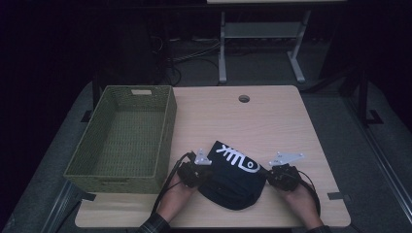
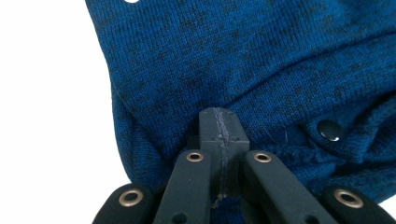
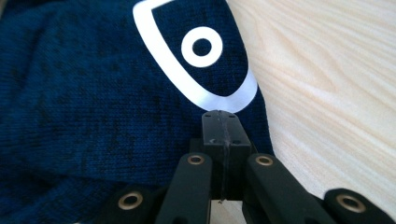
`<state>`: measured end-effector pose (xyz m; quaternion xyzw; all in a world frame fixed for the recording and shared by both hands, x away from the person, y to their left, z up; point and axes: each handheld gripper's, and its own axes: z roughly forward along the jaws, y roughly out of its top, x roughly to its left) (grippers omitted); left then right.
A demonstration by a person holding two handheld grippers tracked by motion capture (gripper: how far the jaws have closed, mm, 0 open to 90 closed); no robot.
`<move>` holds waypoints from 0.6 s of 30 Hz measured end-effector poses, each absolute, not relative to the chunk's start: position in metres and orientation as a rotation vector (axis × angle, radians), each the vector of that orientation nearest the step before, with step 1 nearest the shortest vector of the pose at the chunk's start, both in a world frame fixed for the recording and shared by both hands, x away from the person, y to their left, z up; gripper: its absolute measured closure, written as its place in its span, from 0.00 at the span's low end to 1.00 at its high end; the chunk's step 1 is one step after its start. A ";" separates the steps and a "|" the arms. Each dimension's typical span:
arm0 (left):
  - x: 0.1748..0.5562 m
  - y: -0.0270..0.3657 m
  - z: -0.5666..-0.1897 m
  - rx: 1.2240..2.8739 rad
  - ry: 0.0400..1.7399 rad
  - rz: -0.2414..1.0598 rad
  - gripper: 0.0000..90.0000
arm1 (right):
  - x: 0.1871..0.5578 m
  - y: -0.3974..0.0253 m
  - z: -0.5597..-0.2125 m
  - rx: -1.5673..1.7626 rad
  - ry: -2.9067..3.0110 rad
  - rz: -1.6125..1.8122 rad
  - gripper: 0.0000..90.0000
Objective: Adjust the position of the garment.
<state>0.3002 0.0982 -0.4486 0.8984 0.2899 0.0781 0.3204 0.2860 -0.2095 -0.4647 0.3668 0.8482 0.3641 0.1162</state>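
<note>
A dark blue knit garment (image 1: 233, 182) with a white fish-skeleton print (image 1: 238, 159) lies bunched near the table's front edge. My left gripper (image 1: 208, 172) is at its left edge and my right gripper (image 1: 266, 174) at its right edge. In the left gripper view the jaws are pressed together at the left gripper (image 2: 218, 122), with the garment (image 2: 243, 60) creased around the tip and a black snap (image 2: 328, 129) to the right. In the right gripper view the right gripper (image 3: 220, 122) is shut at the edge of the garment (image 3: 84, 102), just below the print's white eye ring (image 3: 201, 46).
An empty green woven basket (image 1: 167, 128) stands at the left of the wooden table (image 1: 272, 121). A round cable hole (image 1: 244, 98) sits near the far edge. A white desk frame (image 1: 222, 53) stands on the floor beyond.
</note>
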 end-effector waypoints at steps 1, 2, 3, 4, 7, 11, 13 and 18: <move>0.300 0.099 -0.448 2.349 0.767 0.195 1.00 | 0.285 -0.211 -0.464 1.062 2.477 1.079 0.99; 0.301 0.102 -0.445 2.326 0.775 0.170 0.99 | 0.284 -0.212 -0.463 1.067 2.465 1.088 0.95; 0.301 0.104 -0.444 2.312 0.779 0.161 0.94 | 0.283 -0.216 -0.460 1.076 2.446 1.115 0.91; 0.301 0.106 -0.440 2.294 0.783 0.157 0.91 | 0.281 -0.218 -0.459 1.074 2.437 1.123 0.87; 0.301 0.108 -0.433 2.274 0.789 0.171 0.76 | 0.275 -0.225 -0.455 1.100 2.385 1.140 0.77; 0.306 0.110 -0.428 2.240 0.816 0.183 0.55 | 0.268 -0.235 -0.455 1.147 2.343 1.133 0.59; 0.309 0.110 -0.426 2.244 0.818 0.181 0.48 | 0.264 -0.243 -0.458 1.165 2.320 1.119 0.50; 0.318 0.109 -0.422 2.245 0.817 0.175 0.38 | 0.256 -0.255 -0.466 1.196 2.286 1.086 0.33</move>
